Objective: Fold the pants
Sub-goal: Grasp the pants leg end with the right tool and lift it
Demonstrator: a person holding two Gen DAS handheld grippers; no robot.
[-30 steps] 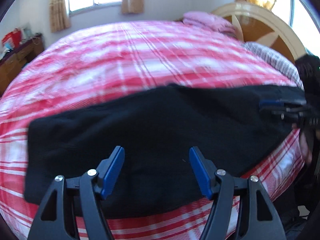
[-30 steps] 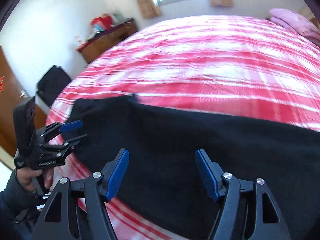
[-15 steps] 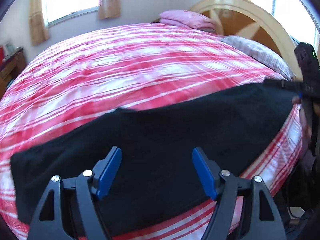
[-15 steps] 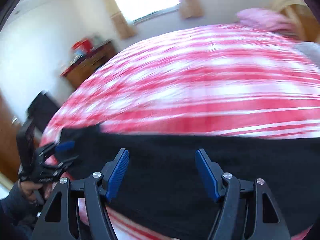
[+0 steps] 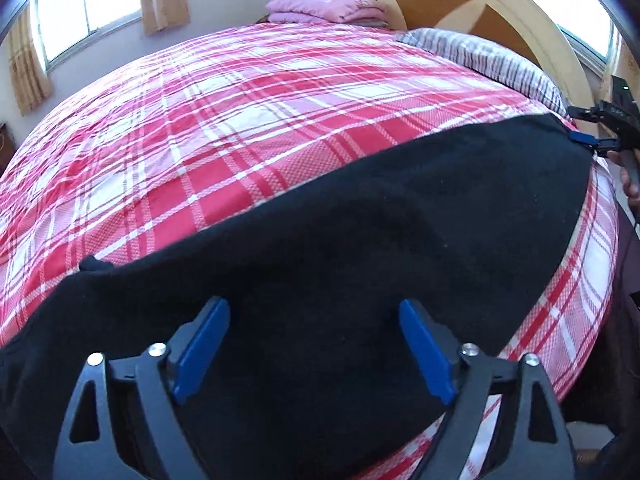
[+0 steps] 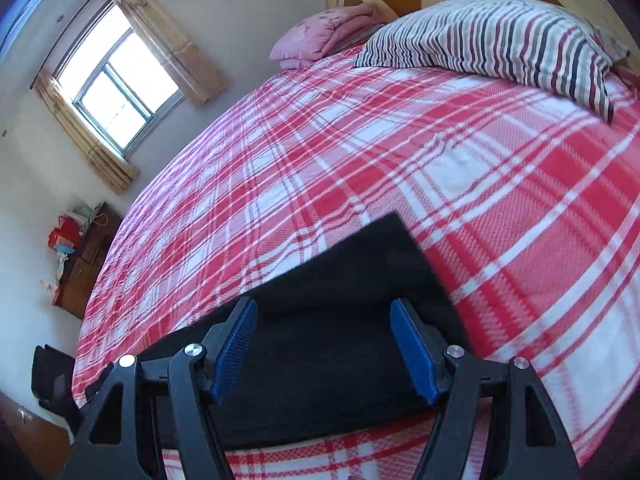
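We see long black fabric pants [image 5: 360,248] flat along near edge of red-white plaid bedspread [image 5: 248,128]. Beyond pants: striped pillow [image 6: 500,36], folded pink blanket [image 5: 324,6], arched wooden headboard [image 5: 472,4]. Left gripper [image 5: 314,346] jaws opening over pants, nothing pinched. Right gripper [image 6: 324,346] wide, empty, above pants' end. No readable writing.

No text, label, brand or number can be read anywhere in either wrist view.
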